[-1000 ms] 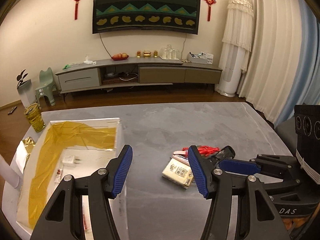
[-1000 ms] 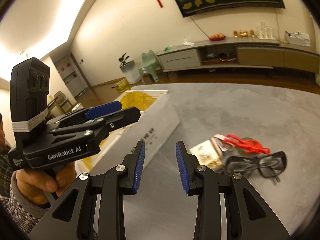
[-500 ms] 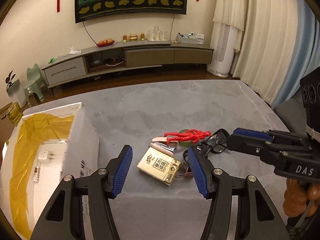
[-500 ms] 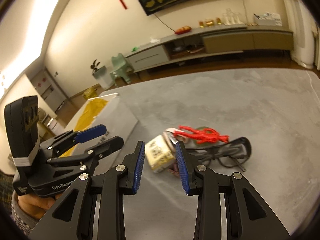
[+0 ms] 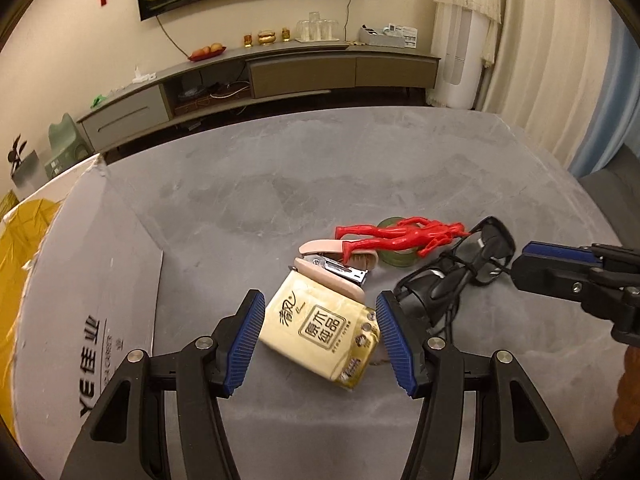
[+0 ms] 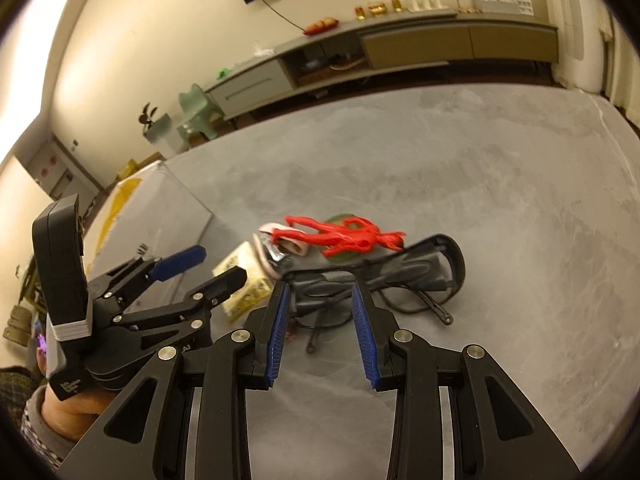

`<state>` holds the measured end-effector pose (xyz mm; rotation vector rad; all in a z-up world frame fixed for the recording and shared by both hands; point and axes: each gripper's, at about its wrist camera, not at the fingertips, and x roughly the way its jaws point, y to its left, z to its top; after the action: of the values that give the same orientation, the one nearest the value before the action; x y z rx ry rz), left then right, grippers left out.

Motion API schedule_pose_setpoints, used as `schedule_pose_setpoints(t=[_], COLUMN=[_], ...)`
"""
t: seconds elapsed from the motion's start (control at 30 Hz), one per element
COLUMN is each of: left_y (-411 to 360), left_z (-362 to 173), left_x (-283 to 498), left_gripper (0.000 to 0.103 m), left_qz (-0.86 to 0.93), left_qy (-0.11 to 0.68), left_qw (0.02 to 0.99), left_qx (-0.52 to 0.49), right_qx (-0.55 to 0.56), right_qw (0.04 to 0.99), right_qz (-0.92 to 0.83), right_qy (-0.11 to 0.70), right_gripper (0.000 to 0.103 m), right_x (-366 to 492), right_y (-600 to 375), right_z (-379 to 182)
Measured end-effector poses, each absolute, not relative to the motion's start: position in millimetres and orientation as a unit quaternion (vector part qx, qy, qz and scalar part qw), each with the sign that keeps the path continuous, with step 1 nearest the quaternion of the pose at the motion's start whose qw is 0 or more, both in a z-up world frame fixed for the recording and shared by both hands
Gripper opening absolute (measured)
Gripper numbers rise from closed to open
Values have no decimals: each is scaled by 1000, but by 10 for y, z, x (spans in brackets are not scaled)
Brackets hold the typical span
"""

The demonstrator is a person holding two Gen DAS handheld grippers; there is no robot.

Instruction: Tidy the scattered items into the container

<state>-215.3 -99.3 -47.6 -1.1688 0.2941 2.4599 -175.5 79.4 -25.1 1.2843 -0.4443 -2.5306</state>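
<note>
Desk [image 5: 360, 168]: grey, mottled, carried every loose item and the box.
Container [image 5: 80, 280]: white cardboard box at the left, yellow lining inside, printed side wall facing the pile.
Left gripper [image 5: 320, 332]: spread wide, blue pads either side of the tissue pack, no contact seen.
Right gripper [image 6: 320, 328]: parted, poised over the near end of the glasses, nothing clamped.
Glasses [image 6: 380, 276]: black, folded, lay at the right of the pile.
Tissue pack [image 5: 320, 330]: yellow, flat on the desk, tilted, touching the stapler.
Red figure [image 5: 400, 236]: lay across the stapler and green tape roll [image 5: 394, 260].
Stapler [image 5: 332, 268]: pink, partly under the figure.
</note>
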Motion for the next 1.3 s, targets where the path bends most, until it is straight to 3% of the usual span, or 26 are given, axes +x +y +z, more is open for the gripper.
schedule_pose_setpoints(t=[0.37, 0.7, 1.03, 1.3], left_y=[-1010, -1241, -1423, -1349], left_z=[-691, -594, -578, -658], left_x=[-2296, -2122, -2079, -2087], left_gripper=[61, 61, 64, 66], left_qz=[870, 859, 861, 852], left_qy=[99, 110, 87, 80], left_qw=[215, 222, 190, 211], left_qx=[-432, -448, -464, -473], right_qx=[467, 495, 493, 504], right_qw=[95, 88, 73, 123], right_qz=[-867, -863, -859, -853], right_qy=[-148, -46, -121, -55], right_gripper=[38, 39, 48, 48], right_x=[-2037, -2067, -2155, -2178], right_y=[775, 704, 866, 703], right_z=[-526, -564, -641, -624])
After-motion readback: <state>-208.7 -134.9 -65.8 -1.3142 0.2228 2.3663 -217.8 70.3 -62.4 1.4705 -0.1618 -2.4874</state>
